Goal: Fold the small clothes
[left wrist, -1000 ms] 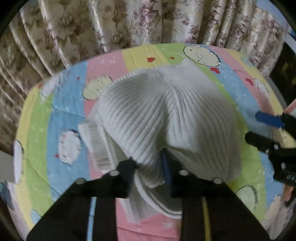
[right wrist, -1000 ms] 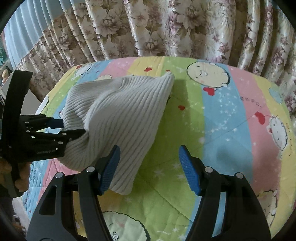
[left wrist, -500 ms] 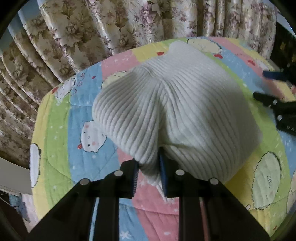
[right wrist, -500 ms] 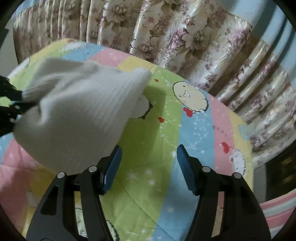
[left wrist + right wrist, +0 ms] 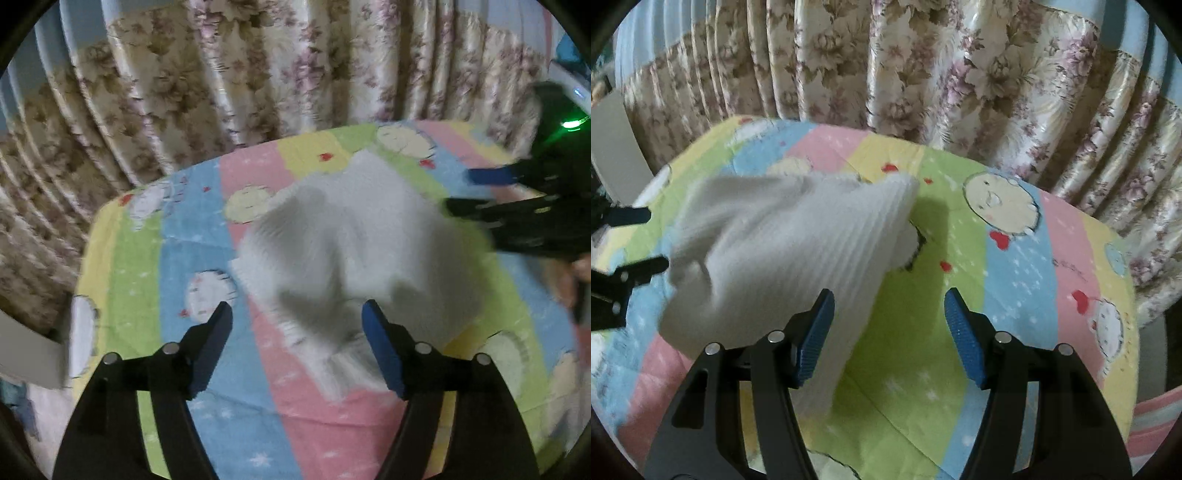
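A white ribbed knit garment (image 5: 354, 251) lies in a loose, folded heap on the striped cartoon quilt (image 5: 155, 266). My left gripper (image 5: 297, 321) is open and empty, its blue pads either side of the garment's near edge, just above it. My right gripper (image 5: 888, 317) is open and empty, at the garment's (image 5: 798, 251) right edge over green quilt (image 5: 1015, 280). Each gripper shows in the other's view: the right one (image 5: 480, 192) at the garment's far right, the left one (image 5: 639, 240) at its left. The view is blurred by motion.
A floral pleated curtain (image 5: 258, 74) hangs close behind the quilted surface and wraps its far edge (image 5: 923, 66). A white panel (image 5: 613, 147) stands at the left. A green light (image 5: 570, 123) glows on the right device.
My left gripper has opened and let go of the garment, which has dropped onto the quilt. The left gripper has drawn back a little. The right gripper has stayed open.
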`<action>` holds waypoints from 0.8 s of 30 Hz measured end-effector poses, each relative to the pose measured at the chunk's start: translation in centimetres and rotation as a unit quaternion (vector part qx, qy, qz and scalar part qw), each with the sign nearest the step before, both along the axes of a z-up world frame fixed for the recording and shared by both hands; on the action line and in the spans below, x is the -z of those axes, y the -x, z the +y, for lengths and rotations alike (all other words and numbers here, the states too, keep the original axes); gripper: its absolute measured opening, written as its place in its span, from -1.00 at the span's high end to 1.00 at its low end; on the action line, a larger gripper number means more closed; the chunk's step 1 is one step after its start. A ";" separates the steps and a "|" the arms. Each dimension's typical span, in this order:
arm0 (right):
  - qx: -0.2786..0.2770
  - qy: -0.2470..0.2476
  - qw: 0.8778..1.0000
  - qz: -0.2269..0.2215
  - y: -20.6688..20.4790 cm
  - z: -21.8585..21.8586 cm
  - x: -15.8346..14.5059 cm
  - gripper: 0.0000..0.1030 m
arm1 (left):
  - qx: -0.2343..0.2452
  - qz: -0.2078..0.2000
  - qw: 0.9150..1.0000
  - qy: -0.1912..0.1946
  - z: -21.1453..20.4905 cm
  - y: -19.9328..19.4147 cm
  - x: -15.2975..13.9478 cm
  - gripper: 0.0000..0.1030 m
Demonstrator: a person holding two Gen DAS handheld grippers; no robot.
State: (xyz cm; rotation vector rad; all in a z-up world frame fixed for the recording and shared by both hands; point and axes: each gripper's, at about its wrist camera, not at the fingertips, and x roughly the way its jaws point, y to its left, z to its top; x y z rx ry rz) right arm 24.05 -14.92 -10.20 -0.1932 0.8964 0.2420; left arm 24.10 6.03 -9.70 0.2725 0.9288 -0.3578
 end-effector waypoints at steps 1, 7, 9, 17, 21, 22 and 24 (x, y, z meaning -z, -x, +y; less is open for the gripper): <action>-0.007 -0.008 1.000 0.002 -0.9 0.5 -0.2 -0.23 | 0.007 0.001 1.000 -0.001 -0.7 -0.2 0.1 -0.43; -0.003 -0.024 0.999 0.031 -5.0 1.1 1.5 -0.22 | 0.035 -0.013 0.995 -0.097 -3.9 -1.3 4.8 -0.46; -0.007 -0.018 0.999 0.038 -5.7 1.6 2.1 -0.22 | 0.042 -0.011 0.994 -0.103 -3.0 -1.1 5.8 -0.47; -0.015 0.020 0.999 0.039 -7.5 3.1 3.8 -0.30 | 0.038 0.002 0.997 -0.064 -0.4 -0.8 7.0 -0.48; 0.005 -0.010 0.999 0.050 -8.1 1.6 4.7 -0.43 | 0.022 0.005 0.998 -0.054 -0.5 -0.8 6.1 -0.52; 0.006 -0.021 0.999 0.047 -7.7 1.4 4.4 -0.39 | 0.019 0.005 0.999 -0.049 -0.5 -0.7 5.7 -0.53; -0.012 -0.030 0.999 0.031 -6.5 1.6 3.5 -0.32 | 0.008 0.005 1.000 -0.028 0.0 -0.3 4.4 -0.59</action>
